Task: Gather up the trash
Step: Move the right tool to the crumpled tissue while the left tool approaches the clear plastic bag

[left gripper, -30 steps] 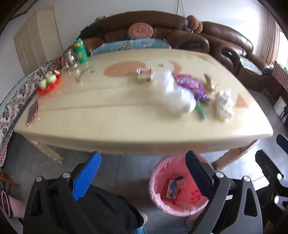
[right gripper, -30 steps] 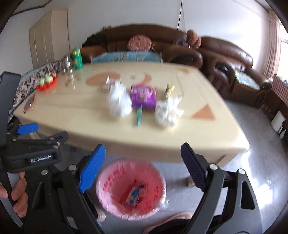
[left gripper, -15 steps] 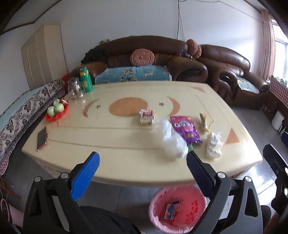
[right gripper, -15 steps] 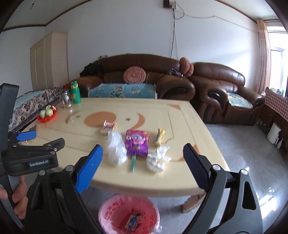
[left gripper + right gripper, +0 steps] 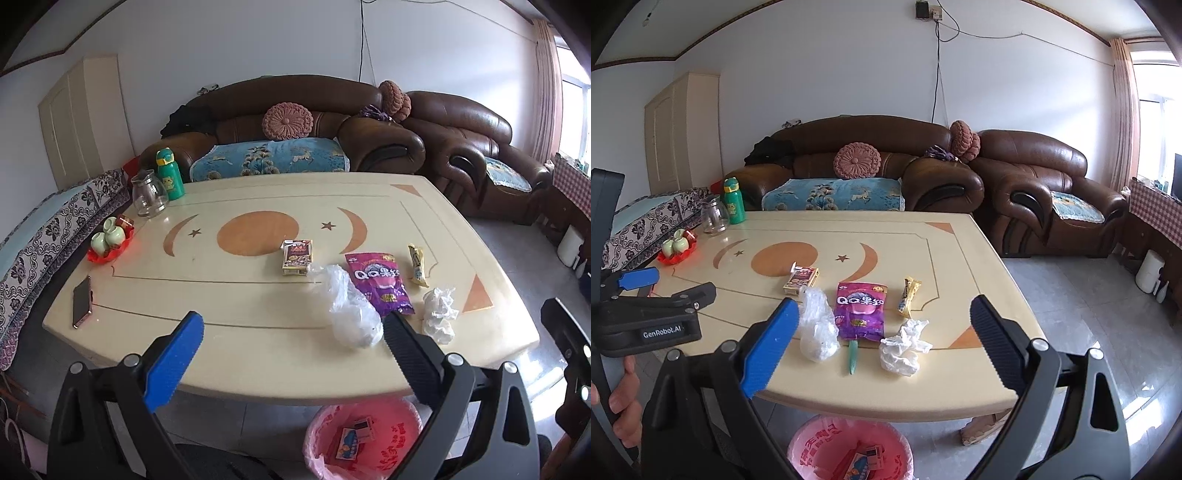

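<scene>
Two grippers are in my hands, and neither carries anything: my right gripper has just been spreading its jaws and now stands wide with nothing between them, and my left gripper likewise stands agape and empty. Nearest, on the floor below the table edge, sits the pink-lined bin with a couple of small cartons already inside. Above it, along the near edge of the table, the remaining litter lies in a loose row: a crumpled clear plastic bag, a small green stick-like piece, a wad of white tissue. Just behind these lie a purple snack packet and a yellow wrapper, and a small printed box slightly farther back. I judge the step in hand to be the selection of the next piece. The next move calls for lowering one open gripper over a single item, the tissue or the bag being closest, and closing gently, since both are soft and will compress.
</scene>
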Demonstrator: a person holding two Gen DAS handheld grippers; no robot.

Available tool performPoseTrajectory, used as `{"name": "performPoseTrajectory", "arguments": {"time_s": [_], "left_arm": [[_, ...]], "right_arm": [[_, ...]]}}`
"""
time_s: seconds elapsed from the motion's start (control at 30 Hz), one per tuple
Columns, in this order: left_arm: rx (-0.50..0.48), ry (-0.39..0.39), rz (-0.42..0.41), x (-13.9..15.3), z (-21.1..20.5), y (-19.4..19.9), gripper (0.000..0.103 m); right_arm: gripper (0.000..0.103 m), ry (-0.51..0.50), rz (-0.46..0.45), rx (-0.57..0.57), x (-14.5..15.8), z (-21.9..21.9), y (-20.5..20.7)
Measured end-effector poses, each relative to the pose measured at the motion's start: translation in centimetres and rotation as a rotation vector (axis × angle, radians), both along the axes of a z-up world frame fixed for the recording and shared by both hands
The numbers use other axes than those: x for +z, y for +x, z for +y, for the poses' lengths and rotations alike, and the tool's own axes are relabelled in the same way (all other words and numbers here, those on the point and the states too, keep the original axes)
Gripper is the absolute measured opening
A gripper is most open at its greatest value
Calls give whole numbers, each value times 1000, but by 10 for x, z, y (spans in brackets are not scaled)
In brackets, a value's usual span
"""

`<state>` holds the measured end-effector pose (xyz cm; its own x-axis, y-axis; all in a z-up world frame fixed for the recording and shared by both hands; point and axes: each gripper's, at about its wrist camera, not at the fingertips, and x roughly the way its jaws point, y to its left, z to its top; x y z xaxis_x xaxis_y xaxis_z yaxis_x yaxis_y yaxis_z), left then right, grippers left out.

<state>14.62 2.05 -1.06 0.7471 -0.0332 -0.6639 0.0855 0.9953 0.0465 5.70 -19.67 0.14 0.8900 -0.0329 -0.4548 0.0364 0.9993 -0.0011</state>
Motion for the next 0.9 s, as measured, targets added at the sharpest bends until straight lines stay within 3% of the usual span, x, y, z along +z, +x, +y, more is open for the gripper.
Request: {"name": "performPoseTrajectory", "arguments": {"time_s": [0.9], "left_arm": [[-4,55,86,-51,-26,59,95]], "right_arm": [[92,26,94,-7,-48,-19,64]]}}
